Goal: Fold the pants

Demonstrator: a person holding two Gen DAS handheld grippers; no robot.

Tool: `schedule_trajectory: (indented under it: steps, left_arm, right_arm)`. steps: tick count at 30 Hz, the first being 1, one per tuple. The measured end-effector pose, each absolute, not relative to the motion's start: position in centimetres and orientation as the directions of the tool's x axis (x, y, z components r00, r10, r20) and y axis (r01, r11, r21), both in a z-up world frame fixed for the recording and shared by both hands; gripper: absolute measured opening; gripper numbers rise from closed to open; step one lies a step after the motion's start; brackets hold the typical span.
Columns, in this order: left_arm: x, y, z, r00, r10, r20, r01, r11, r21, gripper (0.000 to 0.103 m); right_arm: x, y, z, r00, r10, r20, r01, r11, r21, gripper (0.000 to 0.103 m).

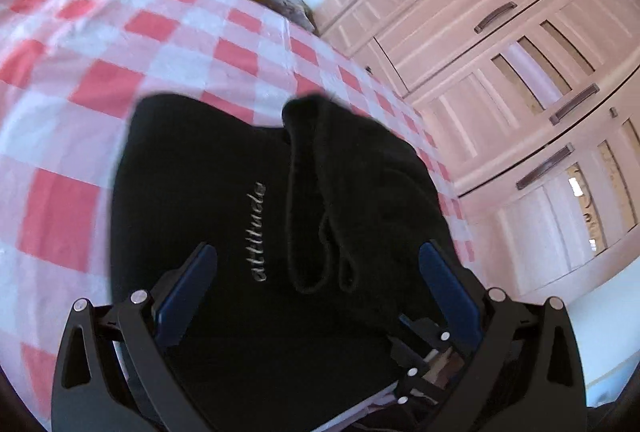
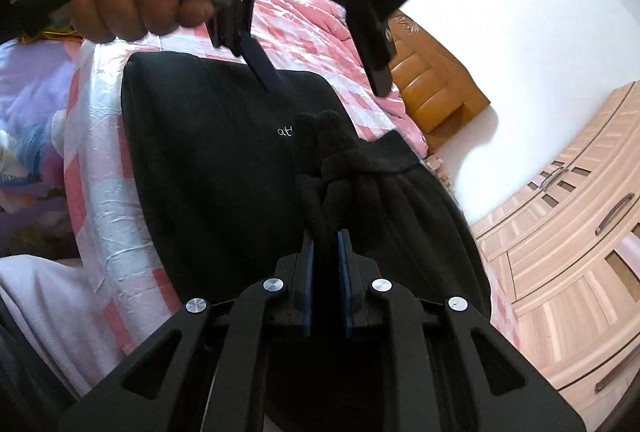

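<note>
Presently, the right claw (image 2: 325, 232) is seen pinched narrow on a bunched ridge of the black fleece pants (image 2: 224, 172), its blue pads pressed close with dark cloth gathered between them. The gathered part appears to be at or near the elasticated waistband, and a thin drawstring loop (image 1: 320, 264) hangs from it in the left wrist view. The left claw (image 1: 320, 252) is held wide above the same garment, its fingers (image 1: 188, 292) spread to either side of the cloth and nothing gripped between them; whether they touch the fabric cannot be told. In the right wrist view that left claw is seen from outside, carried by a bare hand (image 2: 132, 8) over the far part of the pants.

The pants lie partly folded on the bed's pink-and-white checked cover (image 1: 120, 44), with a small pale embroidered word (image 1: 258, 232) showing on the upper panel. A pale wooden wardrobe (image 1: 500, 52) stands beyond the bed.

The cloth is judged soft, limp and fairly light, thick enough to bunch and not slippery. It is likely to sag and drag if lifted by one point, so hold is best taken at the waistband edge or a folded corner, with the second claw on the matching edge.
</note>
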State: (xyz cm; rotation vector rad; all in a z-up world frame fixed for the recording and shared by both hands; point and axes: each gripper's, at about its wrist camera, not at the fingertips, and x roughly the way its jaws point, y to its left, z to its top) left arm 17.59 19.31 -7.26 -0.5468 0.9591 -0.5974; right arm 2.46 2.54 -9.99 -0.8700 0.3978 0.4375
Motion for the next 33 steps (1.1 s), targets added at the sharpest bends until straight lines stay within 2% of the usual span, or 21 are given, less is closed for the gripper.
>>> schedule_trajectory:
  steps: [2,10,12,13,14,15,16,18,20,25,28,33]
  left_arm:
    - [18.2,18.6,-7.6,0.418,-0.700,-0.579,0.227,0.698,-0.679,0.101]
    - [21.7,13.6,-8.1,0.261,-0.698,-0.667,0.266,0.716,-0.646,0.100]
    - [22.6,12.5,-8.3,0.225,-0.710,-0.667,0.278,0.703,-0.654,0.099]
    - [23.0,12.0,-8.5,0.217,-0.706,-0.674,0.279,0.707,-0.650,0.093]
    - [23.2,11.6,-8.5,0.222,-0.684,-0.695,0.275,0.728,-0.628,0.088]
    - [23.2,11.5,-8.5,0.232,-0.658,-0.716,0.273,0.751,-0.601,0.069]
    - [23.2,11.5,-8.3,0.236,-0.642,-0.730,0.271,0.764,-0.585,0.053]
    - [22.9,11.7,-8.4,0.226,-0.668,-0.709,0.273,0.742,-0.612,0.046]
    - [22.6,11.9,-8.5,0.232,-0.665,-0.710,0.283,0.744,-0.605,0.045]
    - [22.3,11.8,-8.2,0.253,-0.665,-0.703,0.300,0.744,-0.597,0.032]
    - [22.2,11.8,-7.8,0.275,-0.666,-0.694,0.291,0.745,-0.600,0.026]
    - [21.0,11.2,-5.1,0.347,-0.658,-0.669,0.303,0.753,-0.583,0.021]
  right_arm:
    - [2.3,2.6,-10.1,0.845,0.205,-0.494,-0.513,0.571,-0.641,0.020]
    - [1.3,1.9,-10.6,0.850,0.223,-0.477,-0.504,0.607,-0.614,0.021]
    - [0.9,1.5,-10.3,0.862,0.228,-0.453,-0.487,0.622,-0.613,0.025]
    - [0.7,1.2,-10.0,0.867,0.231,-0.442,-0.479,0.635,-0.606,0.037]
    - [0.4,0.3,-9.4,0.874,0.236,-0.425,-0.465,0.664,-0.586,0.062]
    - [-0.1,-1.1,-8.7,0.882,0.246,-0.401,-0.447,0.704,-0.552,0.077]
    - [-0.5,-2.1,-8.2,0.890,0.247,-0.383,-0.430,0.734,-0.525,0.096]
    - [-1.2,-5.1,-7.4,0.906,0.218,-0.363,-0.378,0.803,-0.460,0.097]
    - [-1.6,-9.0,-7.2,0.912,0.165,-0.375,-0.313,0.872,-0.377,0.098]
    - [-1.9,-15.9,-9.0,0.848,0.098,-0.521,-0.222,0.958,-0.181,0.098]
    - [-2.3,-17.2,-9.7,0.827,0.137,-0.545,-0.229,0.968,-0.104,0.098]
    - [-2.3,-16.4,-10.3,0.813,0.155,-0.561,-0.243,0.966,-0.085,0.098]
